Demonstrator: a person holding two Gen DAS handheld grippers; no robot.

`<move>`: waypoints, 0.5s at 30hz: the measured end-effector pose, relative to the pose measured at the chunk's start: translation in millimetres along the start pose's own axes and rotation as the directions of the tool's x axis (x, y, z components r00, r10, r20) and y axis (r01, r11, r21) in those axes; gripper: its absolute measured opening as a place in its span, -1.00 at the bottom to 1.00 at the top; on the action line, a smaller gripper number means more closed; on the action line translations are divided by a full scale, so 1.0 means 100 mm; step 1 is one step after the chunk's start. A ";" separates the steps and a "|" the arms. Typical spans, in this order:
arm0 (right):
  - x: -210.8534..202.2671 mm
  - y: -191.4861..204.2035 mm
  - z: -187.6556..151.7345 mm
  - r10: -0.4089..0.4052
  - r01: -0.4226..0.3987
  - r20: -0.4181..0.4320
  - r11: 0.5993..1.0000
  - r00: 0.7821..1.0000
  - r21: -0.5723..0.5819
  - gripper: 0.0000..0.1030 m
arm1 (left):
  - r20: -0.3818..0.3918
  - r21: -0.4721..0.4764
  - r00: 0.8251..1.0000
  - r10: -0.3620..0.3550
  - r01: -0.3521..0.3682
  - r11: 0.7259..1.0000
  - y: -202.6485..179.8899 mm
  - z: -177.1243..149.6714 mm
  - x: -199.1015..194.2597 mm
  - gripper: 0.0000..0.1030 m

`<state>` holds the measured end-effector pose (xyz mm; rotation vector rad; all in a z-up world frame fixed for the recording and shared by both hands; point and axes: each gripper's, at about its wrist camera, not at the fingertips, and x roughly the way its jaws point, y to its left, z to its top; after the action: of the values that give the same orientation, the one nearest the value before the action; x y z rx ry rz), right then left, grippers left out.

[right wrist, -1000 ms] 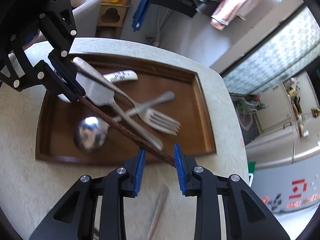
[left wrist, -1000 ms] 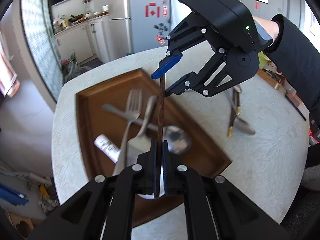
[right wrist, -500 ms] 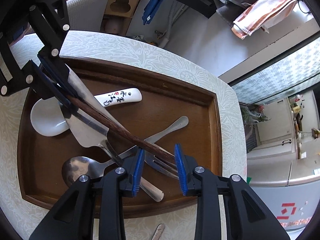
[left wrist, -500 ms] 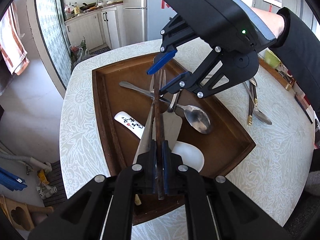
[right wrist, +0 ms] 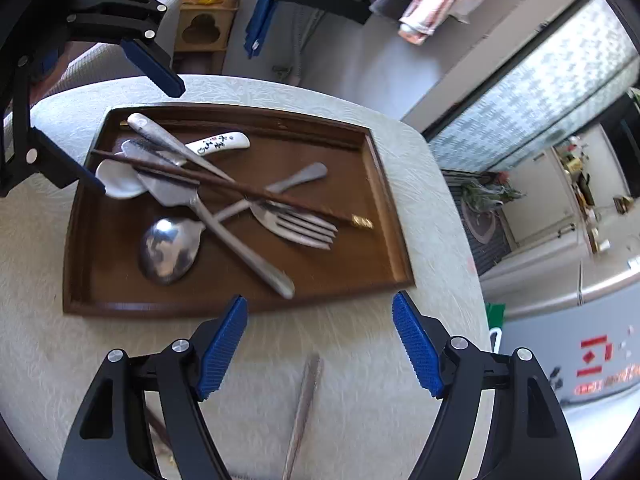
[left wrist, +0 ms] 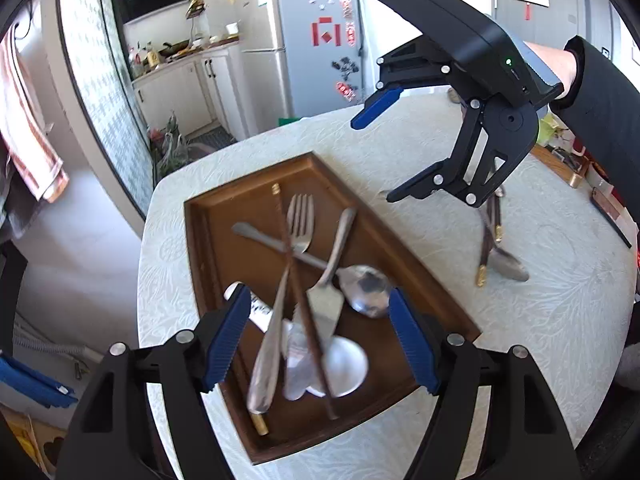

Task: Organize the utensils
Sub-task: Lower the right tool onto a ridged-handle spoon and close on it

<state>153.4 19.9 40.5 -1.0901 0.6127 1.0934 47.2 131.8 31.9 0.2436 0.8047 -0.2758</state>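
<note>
Both tongs spread wide, nothing between the pads. Left tongs point(left wrist: 320, 336) hover over the near end of the wooden tray point(left wrist: 204, 248); right tongs point(right wrist: 320, 344) hang above bare table point(right wrist: 360, 344) just off the tray's long edge.

Tray sits on a pale, leaf-patterned table. In the right wrist view:
- dark chopstick point(right wrist: 240, 188) with brass cap lies free, running from 10 o'clock to 4 o'clock across the pile, resting on top of the other pieces
- fork point(right wrist: 296, 224) near tray centre, tines toward 4 o'clock, chopstick crossing its neck
- steel spoon point(right wrist: 170, 250), bowl at 8 o'clock, handle reaching up toward 2 o'clock
- flat-bladed server point(right wrist: 176, 192), handle running down to 5 o'clock, crossing the spoon's handle
- white ceramic spoon point(right wrist: 120, 182) at 10 o'clock, its lettered handle pointing toward 1 o'clock, partly under the metal pieces

Outside the tray, left wrist view: loose cutlery point(left wrist: 496, 252) on the table at 3 o'clock, below the right tongs. One slim utensil point(right wrist: 304, 400) lies on the table between the right tongs' fingers, in no contact with them; blurred, kind unclear
</note>
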 end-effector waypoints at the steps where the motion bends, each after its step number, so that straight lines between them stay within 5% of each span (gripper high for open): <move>1: -0.06 0.00 -0.09 0.005 -0.005 0.002 1.000 1.000 0.018 0.47 | 0.008 0.011 1.000 -0.006 0.006 1.000 -0.06 0.03 0.00 0.52; 3: -0.15 0.01 -0.29 0.017 -0.017 0.001 0.999 1.000 0.042 0.46 | 0.018 0.038 0.999 -0.026 0.026 0.999 -0.17 0.08 0.02 0.53; 8: -0.22 0.09 -0.79 0.060 -0.055 -0.041 0.992 0.997 0.114 -0.12 | 0.003 0.119 0.996 -0.091 0.090 0.989 -0.44 0.20 0.22 0.53; 15: -0.18 -0.02 -1.16 0.118 -0.108 -0.016 0.953 0.993 0.284 -0.13 | -0.019 0.226 0.988 -0.151 0.151 0.962 -0.74 0.47 0.61 0.42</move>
<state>160.9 -93.8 11.8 -0.8341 0.8392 1.0495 94.3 38.8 10.6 0.3974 0.7944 -0.5128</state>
